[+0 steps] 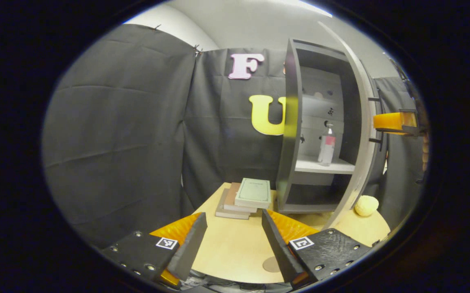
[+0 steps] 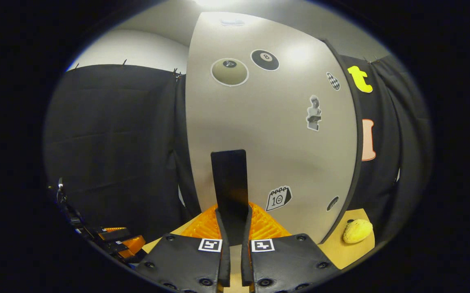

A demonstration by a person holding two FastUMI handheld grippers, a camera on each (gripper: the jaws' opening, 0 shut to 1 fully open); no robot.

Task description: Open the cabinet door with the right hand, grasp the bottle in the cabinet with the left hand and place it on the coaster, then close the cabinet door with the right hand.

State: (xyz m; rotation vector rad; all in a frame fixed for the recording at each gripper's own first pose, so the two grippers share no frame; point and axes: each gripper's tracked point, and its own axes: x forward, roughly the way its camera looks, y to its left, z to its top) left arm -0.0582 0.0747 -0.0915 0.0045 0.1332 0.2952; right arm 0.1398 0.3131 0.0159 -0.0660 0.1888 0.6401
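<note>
My left gripper (image 1: pixel 234 244) hangs released over the near edge of the round pale wooden table (image 1: pixel 235 248), its two fingers spread wide with nothing between them, in the left gripper view. Just beyond them lies a short stack of books (image 1: pixel 246 197), a grey-green one on top. To the right stands the dark grey open-fronted cabinet (image 1: pixel 292 134), its pale grey door (image 1: pixel 359 134) swung out edge-on. On the cabinet's middle shelf stands the clear plastic bottle with a pink label (image 1: pixel 327 145), upright and untouched, well apart from my left fingers. A small round coaster (image 1: pixel 271 264) lies on the table by my right-hand finger, partly hidden behind it. A yellow lumpy ball (image 1: pixel 366 205) rests on the table beside the door's foot, and my right gripper (image 1: pixel 396 122) shows at the door's outer face. In the right gripper view, my right gripper (image 2: pixel 233 228) is clenched on the flat black upright handle (image 2: pixel 229 183) of the cabinet door, both fingers pressing its sides. The door's outer face carries several stickers (image 2: pixel 229 72), and the yellow ball sits on the table at lower right. My left gripper shows at lower left.
</note>
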